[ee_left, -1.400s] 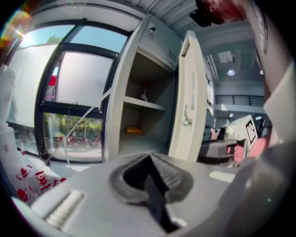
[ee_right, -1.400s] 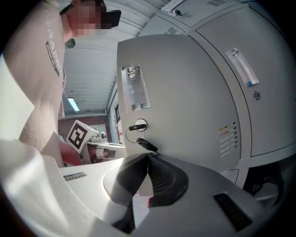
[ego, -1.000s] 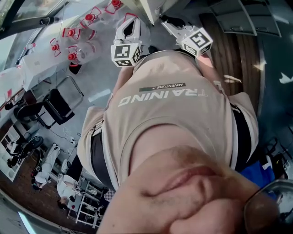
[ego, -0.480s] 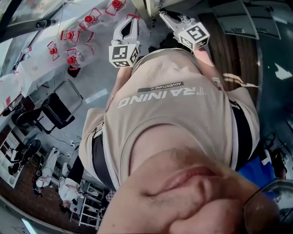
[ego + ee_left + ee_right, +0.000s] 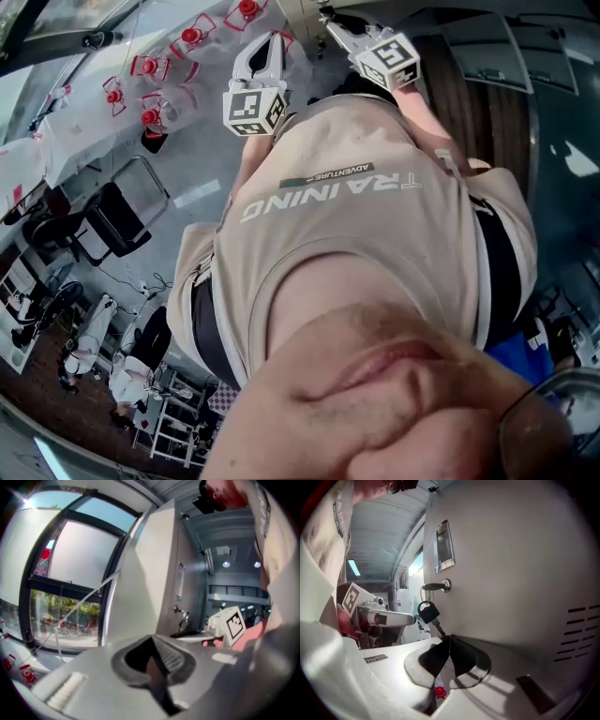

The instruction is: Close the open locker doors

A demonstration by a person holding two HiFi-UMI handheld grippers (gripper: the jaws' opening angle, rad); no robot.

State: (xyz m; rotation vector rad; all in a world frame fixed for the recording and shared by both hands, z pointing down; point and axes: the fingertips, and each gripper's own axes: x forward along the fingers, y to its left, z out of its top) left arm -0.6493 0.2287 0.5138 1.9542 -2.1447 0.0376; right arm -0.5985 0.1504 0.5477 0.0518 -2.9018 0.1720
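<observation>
A pale grey locker door fills the right gripper view, close beside my right gripper, whose jaws meet at their tips with nothing held. The door carries a recessed handle and a lock with a key and a dark fob. In the left gripper view the same door stands edge-on and open ahead of my left gripper, which is shut and empty. In the head view both grippers are raised at the top, left gripper and right gripper, against the door.
The person's beige shirt fills most of the head view. Water jugs with red caps stand at the upper left, near a black chair. Grey lockers sit at the upper right. A large window lies left of the door.
Both grippers have moved slightly toward the top of the head view, the right one more so, closer to the locker door.
</observation>
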